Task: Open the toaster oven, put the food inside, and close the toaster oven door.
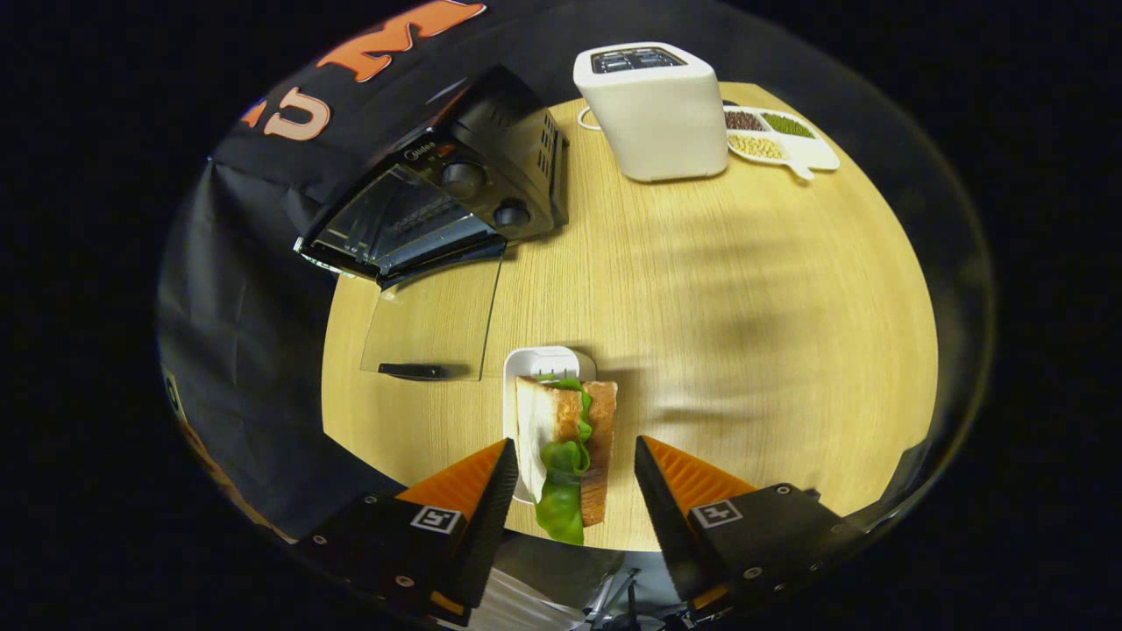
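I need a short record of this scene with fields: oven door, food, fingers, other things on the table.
oven door: toaster oven is open, glass door lies flat on the table
food: sandwich with lettuce, on a white dish
fingers: gripper open, sandwich between the fingers, not pressed
other: white toaster, divided tray of beans beside it

One toaster oven (438, 206), one toaster (653, 109), one sandwich (565, 438), perhaps two dishes (780, 136).
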Demonstrator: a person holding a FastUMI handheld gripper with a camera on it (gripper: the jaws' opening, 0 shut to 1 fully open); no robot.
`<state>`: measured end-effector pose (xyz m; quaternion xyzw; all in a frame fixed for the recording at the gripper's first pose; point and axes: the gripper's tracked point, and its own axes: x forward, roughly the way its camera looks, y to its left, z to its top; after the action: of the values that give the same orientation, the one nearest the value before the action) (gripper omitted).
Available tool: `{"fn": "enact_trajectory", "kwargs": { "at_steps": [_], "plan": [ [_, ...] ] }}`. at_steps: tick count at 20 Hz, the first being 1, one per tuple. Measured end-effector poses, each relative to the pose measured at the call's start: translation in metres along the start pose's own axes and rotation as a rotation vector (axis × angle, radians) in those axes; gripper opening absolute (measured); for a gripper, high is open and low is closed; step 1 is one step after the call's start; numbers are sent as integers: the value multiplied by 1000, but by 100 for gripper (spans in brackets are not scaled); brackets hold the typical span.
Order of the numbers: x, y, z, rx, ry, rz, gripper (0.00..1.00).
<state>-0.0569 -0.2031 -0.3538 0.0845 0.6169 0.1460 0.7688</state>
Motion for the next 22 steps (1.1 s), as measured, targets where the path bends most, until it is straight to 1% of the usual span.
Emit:
{"fn": "enact_trajectory", "kwargs": {
  "at_steps": [1, 2, 4, 5, 8, 14, 17, 18, 22],
  "plan": [
    [5, 1, -6, 12, 18, 14, 75],
    [9, 0, -10, 29, 33, 17, 66],
    [9, 4, -11, 65, 27, 44, 52],
    [8, 4, -11, 65, 19, 43, 45],
    [-5, 8, -8, 75, -18, 32, 34],
    [-46, 30, 22, 139, -161, 80, 33],
    [-54, 41, 35, 178, -235, 83, 33],
    [-56, 48, 39, 203, -256, 103, 33],
    [-51, 96, 56, 311, -359, 246, 33]
  ]
}}
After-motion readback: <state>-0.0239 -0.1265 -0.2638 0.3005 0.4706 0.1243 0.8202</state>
